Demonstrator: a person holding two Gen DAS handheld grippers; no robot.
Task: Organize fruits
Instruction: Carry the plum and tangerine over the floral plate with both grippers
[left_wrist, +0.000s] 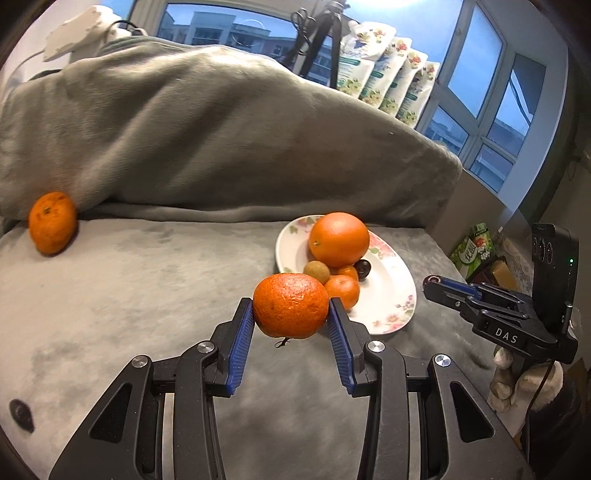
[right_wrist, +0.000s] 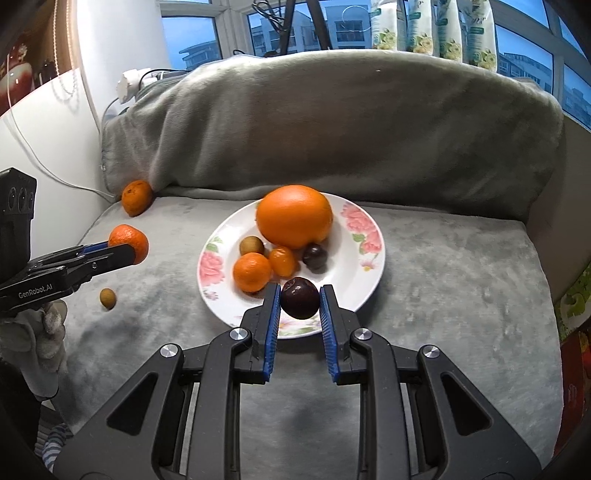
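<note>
My left gripper (left_wrist: 290, 308) is shut on a tangerine (left_wrist: 290, 304) and holds it above the grey blanket, left of the floral plate (left_wrist: 391, 295); it also shows in the right wrist view (right_wrist: 127, 249). My right gripper (right_wrist: 298, 301) is shut on a dark plum (right_wrist: 300, 298) over the plate's near rim (right_wrist: 295, 328). On the plate lie a big orange (right_wrist: 294, 216), a small tangerine (right_wrist: 252, 272), a kumquat (right_wrist: 283, 261), a longan (right_wrist: 251, 245) and another dark plum (right_wrist: 314, 255). A loose tangerine (right_wrist: 136, 196) sits at the back left, also in the left wrist view (left_wrist: 51, 222). A loose longan (right_wrist: 108, 298) lies on the blanket.
A grey blanket (right_wrist: 461, 295) covers the seat and the raised backrest (right_wrist: 332, 122) behind the plate. Floral packets (left_wrist: 391, 85) and a tripod (left_wrist: 321, 33) stand at the window. Boxes (right_wrist: 576, 332) stand at the right edge. A white wall (right_wrist: 44, 147) with a cable is at left.
</note>
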